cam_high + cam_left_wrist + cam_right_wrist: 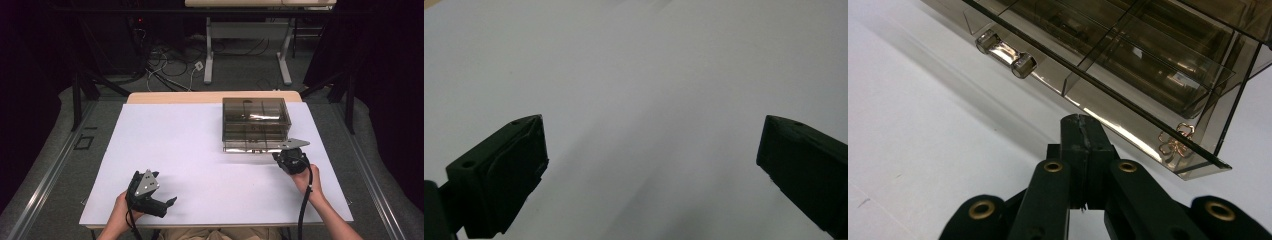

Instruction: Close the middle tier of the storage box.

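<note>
Smoked clear drawer box [255, 124] sits on the far right part of our white table [190, 165]. Our right tongs [1082, 131] are pressed together, empty, tip just beside the lowest drawer's front, off to one side of its shiny handle [1005, 54]. Left tongs [651, 165] spread wide over bare table near us. Risk as we judge it: shut tongs cannot catch the handle; pushing instead could shove the light box backwards, rattling the small gold earrings [1175, 140] inside.

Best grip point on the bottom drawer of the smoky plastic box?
Judging by its shape, the clear bar handle on the bottom drawer front: it stands proud, so jaws can straddle it. Come from the front, along the pull direction. The right gripper is shut just before the front.
</note>
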